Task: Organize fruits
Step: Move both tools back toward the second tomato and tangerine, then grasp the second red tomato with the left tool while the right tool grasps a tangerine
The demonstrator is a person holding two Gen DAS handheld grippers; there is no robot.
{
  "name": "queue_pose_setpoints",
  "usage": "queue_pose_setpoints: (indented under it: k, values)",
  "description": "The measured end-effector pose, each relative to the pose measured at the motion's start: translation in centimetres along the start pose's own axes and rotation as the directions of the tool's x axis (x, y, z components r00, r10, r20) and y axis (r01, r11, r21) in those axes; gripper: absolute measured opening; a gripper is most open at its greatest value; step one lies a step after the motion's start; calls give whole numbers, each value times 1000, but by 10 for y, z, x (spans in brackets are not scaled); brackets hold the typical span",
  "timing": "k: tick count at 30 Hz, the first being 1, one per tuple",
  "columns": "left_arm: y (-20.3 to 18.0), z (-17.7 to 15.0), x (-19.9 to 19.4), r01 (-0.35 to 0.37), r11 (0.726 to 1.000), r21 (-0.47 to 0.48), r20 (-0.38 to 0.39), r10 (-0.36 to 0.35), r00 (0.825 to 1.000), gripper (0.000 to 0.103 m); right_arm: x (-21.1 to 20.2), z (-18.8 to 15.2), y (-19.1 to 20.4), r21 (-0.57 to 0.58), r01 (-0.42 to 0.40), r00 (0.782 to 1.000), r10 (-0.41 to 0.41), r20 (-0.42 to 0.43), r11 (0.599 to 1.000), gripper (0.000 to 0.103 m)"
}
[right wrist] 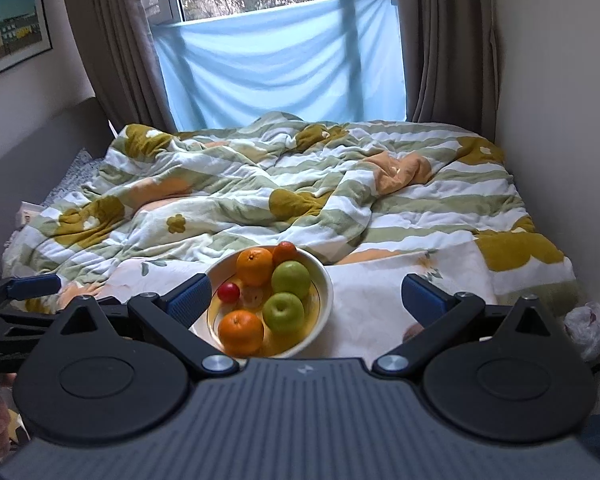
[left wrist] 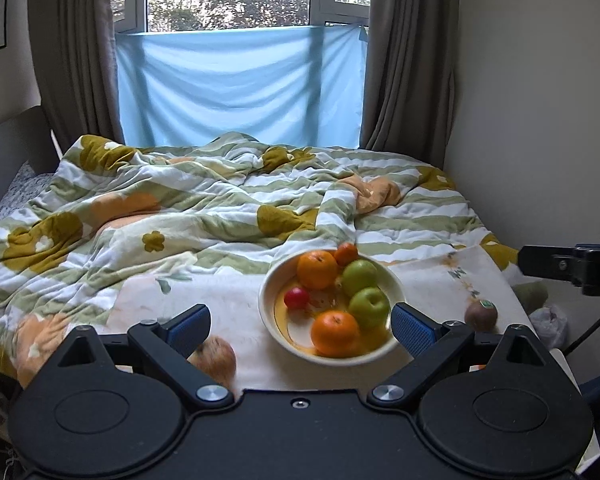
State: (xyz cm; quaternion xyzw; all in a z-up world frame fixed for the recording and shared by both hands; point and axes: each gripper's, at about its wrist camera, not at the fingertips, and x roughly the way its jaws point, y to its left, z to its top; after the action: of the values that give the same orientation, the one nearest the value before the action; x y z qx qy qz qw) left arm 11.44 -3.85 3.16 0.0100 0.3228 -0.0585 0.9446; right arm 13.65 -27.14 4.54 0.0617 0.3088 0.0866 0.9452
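A cream bowl (left wrist: 274,280) sits on a white cloth on the bed and holds two oranges (left wrist: 317,269), two green apples (left wrist: 369,306), a small red fruit (left wrist: 296,297) and a small orange fruit at the back. A kiwi (left wrist: 481,315) lies on the cloth right of the bowl. A yellowish apple (left wrist: 214,358) lies left of the bowl, behind my left finger. My left gripper (left wrist: 302,330) is open and empty, just in front of the bowl. My right gripper (right wrist: 306,298) is open and empty, with the bowl (right wrist: 324,280) between its fingers in view.
A rumpled green, white and yellow quilt (left wrist: 160,208) covers the bed behind the cloth. A wall runs along the right side. A white plastic bag (right wrist: 586,320) lies at the bed's right edge. Curtains and a blue-covered window stand behind.
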Motion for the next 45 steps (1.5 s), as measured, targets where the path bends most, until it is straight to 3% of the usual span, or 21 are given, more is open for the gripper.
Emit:
queue_pose_setpoints:
  k: [9, 22, 30, 37, 41, 45]
  values:
    - [-27, -47, -2, -16, 1000, -13, -31, 15, 999, 99, -23, -40, -39, -26, 21, 1000, -21, -5, 999, 103]
    - [-54, -116, 56, 10, 1000, 2, -112, -9, 994, 97, 36, -115, -91, -65, 57, 993, -63, -103, 996, 103]
    - [-57, -132, 86, 8, 999, 37, -149, -3, 989, 72, 69, -138, -101, -68, 48, 985, -59, -162, 997, 103]
    - [-53, -135, 95, 9, 1000, 21, -172, -5, 985, 65, 81, -144, -102, -56, 33, 980, -44, -192, 998, 103]
    - [-53, -137, 99, 21, 1000, 13, -200, -18, 980, 39, 86, -145, -101, -49, 20, 976, -30, -216, 999, 96]
    - [-52, -138, 97, 24, 1000, 16, -197, -21, 980, 39, 87, -144, -100, -49, 17, 976, -27, -217, 999, 93]
